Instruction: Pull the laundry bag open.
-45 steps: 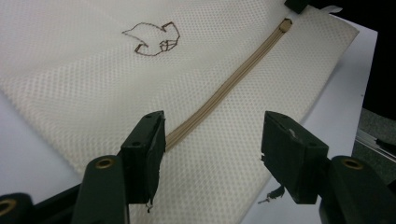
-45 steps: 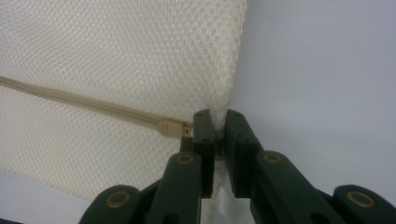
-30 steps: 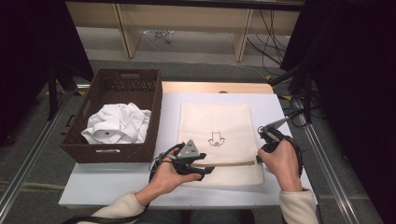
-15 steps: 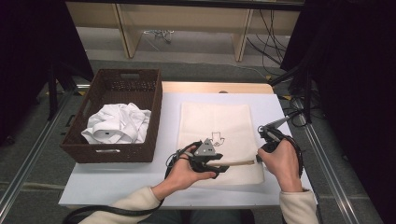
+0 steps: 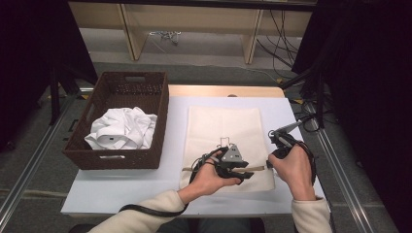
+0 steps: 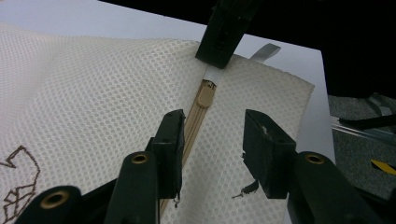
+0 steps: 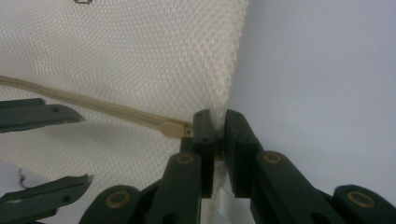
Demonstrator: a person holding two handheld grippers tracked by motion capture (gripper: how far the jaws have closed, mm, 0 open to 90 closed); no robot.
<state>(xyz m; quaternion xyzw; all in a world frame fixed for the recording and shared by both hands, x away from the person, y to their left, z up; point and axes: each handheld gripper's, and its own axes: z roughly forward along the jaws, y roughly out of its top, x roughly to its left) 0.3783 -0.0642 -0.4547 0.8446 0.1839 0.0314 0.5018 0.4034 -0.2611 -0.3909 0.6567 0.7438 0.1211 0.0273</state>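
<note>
A cream mesh bag (image 5: 223,126) lies flat on the white table (image 5: 121,189), with a tan zipper (image 6: 192,123) running across its near part. My right gripper (image 7: 218,133) is shut on the bag's right edge at the zipper's end, just past the zipper pull (image 7: 175,129). My left gripper (image 6: 217,144) hovers over the zipper a short way from the pull (image 6: 204,95). Its jaws stand open astride the tape and have just been closing, with only mesh and zipper between them and no pad pressing. In the high view the left gripper (image 5: 245,172) is close to the right gripper (image 5: 268,164).
A dark wicker basket (image 5: 116,92) stands at the table's left with a crumpled white garment (image 5: 124,128) inside. Cables hang over the table's right edge. Bare white table lies in front of the bag and basket.
My left hand has slid right along the zipper toward the right gripper, and its jaws have narrowed. The right hand and the bag have stayed put.
</note>
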